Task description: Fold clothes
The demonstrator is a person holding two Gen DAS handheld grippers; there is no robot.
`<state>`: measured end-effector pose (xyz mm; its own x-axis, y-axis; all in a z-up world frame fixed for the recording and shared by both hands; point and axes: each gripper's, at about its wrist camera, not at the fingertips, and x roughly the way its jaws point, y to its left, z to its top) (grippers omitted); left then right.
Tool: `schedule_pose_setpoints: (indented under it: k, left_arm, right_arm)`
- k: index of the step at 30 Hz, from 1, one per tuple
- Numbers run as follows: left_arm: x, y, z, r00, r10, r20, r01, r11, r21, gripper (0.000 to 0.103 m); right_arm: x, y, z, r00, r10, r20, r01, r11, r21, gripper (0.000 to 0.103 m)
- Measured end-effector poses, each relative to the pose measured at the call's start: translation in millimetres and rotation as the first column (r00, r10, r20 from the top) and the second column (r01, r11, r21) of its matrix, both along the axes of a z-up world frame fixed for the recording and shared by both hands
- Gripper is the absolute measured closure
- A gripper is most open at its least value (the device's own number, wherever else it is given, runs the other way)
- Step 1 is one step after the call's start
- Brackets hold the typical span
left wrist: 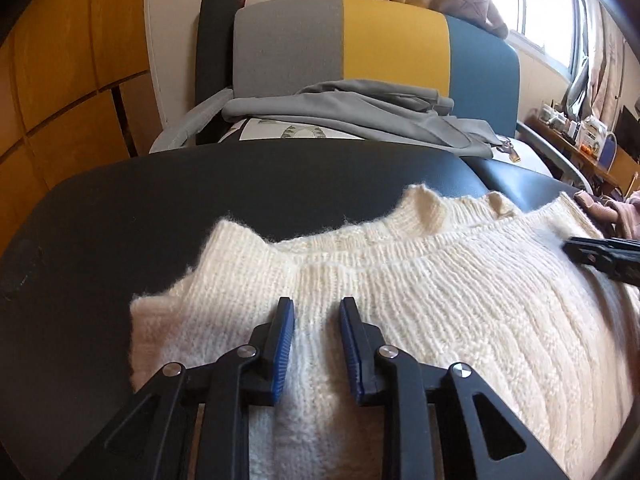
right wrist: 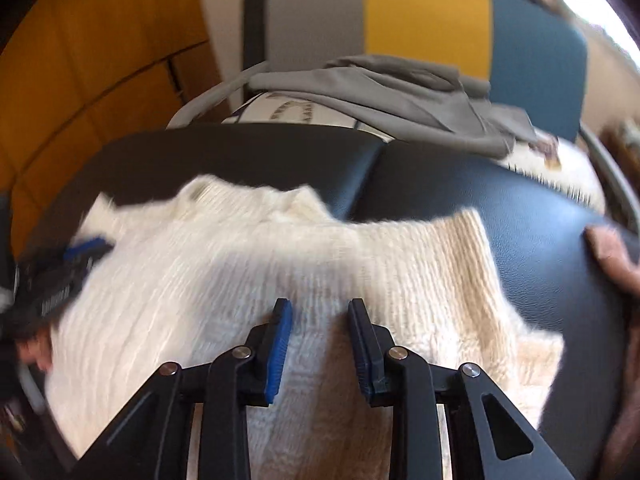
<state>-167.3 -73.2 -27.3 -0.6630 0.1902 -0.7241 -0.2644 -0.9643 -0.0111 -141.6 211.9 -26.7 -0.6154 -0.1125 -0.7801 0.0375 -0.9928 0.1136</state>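
**Both tongs hung part open above the sweater, gripping nothing.**

Left wrist view: the left gripper pointed down at the cream, chunky rib-knit sweater, which lay directly beneath and ahead of it on the dark padded surface. The ribbed collar faced the surface's far edge, and the garment's long axis ran left to right. Its blue pads stood apart, with no knit between them. The right gripper entered at the right edge.

Right wrist view: blurred. The right gripper stood likewise over the sweater's right half, jaws part open and empty. The fabric looked thick, soft and fuzzy.
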Motion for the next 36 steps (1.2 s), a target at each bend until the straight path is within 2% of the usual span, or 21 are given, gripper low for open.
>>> schedule_pose_setpoints:
  k: [3,5,10,14,16,18,20,22,23,25,27,29,32,34,35,36]
  left_arm:
    - [3.6,-4.2,4.0,1.0,0.004,0.0,-0.004,1.0,0.01,0.078]
    - [4.4,-5.2,8.6,1.0,0.006,-0.001,-0.006,1.0,0.012,0.078]
    - [1.2,-6.7,18.2,0.999,0.05,-0.01,-0.05,0.998,-0.032,0.078]
    - [-6.5,-9.5,7.3,0.995,0.097,0.006,-0.096,0.992,-0.076,0.078]
    - [-4.7,-8.8,3.5,0.995,0.1,-0.009,-0.1,0.991,-0.088,0.078]
    - [-2.3,-5.6,2.2,0.995,0.101,-0.026,-0.103,0.988,-0.113,0.078]
    - [-1.3,-3.7,1.1,0.994,0.102,-0.036,-0.106,0.986,-0.127,0.078]
    - [-1.0,-6.2,0.8,0.994,0.103,-0.035,-0.106,0.988,-0.111,0.077]
    - [-0.7,-8.4,0.7,0.994,0.104,-0.033,-0.107,0.989,-0.098,0.077]
    - [-0.3,-12.4,0.7,0.994,0.106,-0.029,-0.108,0.992,-0.071,0.077]
    - [-0.3,-15.3,0.6,0.994,0.107,-0.026,-0.109,0.993,-0.053,0.077]
    - [0.1,-16.2,0.4,0.994,0.108,-0.027,-0.11,0.993,-0.048,0.077]
    - [0.8,-18.0,0.3,0.994,0.11,-0.029,-0.111,0.993,-0.039,0.077]
    - [2.0,-21.3,1.1,0.993,0.11,-0.028,-0.111,0.994,-0.014,0.077]
    - [2.7,-24.0,1.9,0.993,0.113,-0.027,-0.113,0.994,0.005,0.077]
    - [4.0,-29.2,4.1,0.993,0.119,-0.024,-0.118,0.992,0.041,0.077]
  right_arm:
    - [0.8,7.5,-11.9,0.997,-0.056,-0.053,0.054,0.998,-0.039,0.074]
    - [1.3,2.4,-10.3,0.996,-0.06,-0.073,0.057,0.998,-0.03,0.074]
    - [10.7,6.4,-9.2,0.993,-0.065,-0.097,0.059,0.996,-0.06,0.074]
    - [3.4,0.9,-11.0,0.994,-0.059,-0.093,0.055,0.998,-0.043,0.072]
    - [-0.1,-6.3,-7.8,0.997,-0.045,-0.066,0.046,0.999,0.006,0.071]
    - [-1.8,-20.3,-0.5,0.999,-0.031,-0.043,0.035,0.995,0.096,0.071]
    - [1.7,-40.9,12.9,0.997,0.02,-0.075,-0.012,0.995,0.1,0.07]
    - [5.1,-66.3,25.8,0.991,0.086,-0.106,-0.077,0.993,0.084,0.067]
    - [5.6,-80.0,28.6,0.987,0.118,-0.11,-0.109,0.991,0.083,0.063]
    - [-1.9,-107.5,28.1,0.98,0.18,-0.081,-0.175,0.982,0.067,0.055]
    - [-13.3,-130.7,22.8,0.975,0.221,-0.03,-0.22,0.974,0.052,0.054]
    - [-27.1,-144.5,9.7,0.974,0.221,0.044,-0.223,0.973,0.06,0.054]
    - [-37.2,-148.9,-8.7,0.975,0.206,0.08,-0.213,0.973,0.09,0.054]
    - [-38.6,-148.7,-12.5,0.976,0.207,0.07,-0.212,0.974,0.085,0.064]
    - [-38.9,-148.8,-12.7,0.975,0.212,0.064,-0.217,0.973,0.08,0.081]
    - [-39.7,-148.9,-11.8,0.974,0.219,0.064,-0.224,0.971,0.08,0.092]
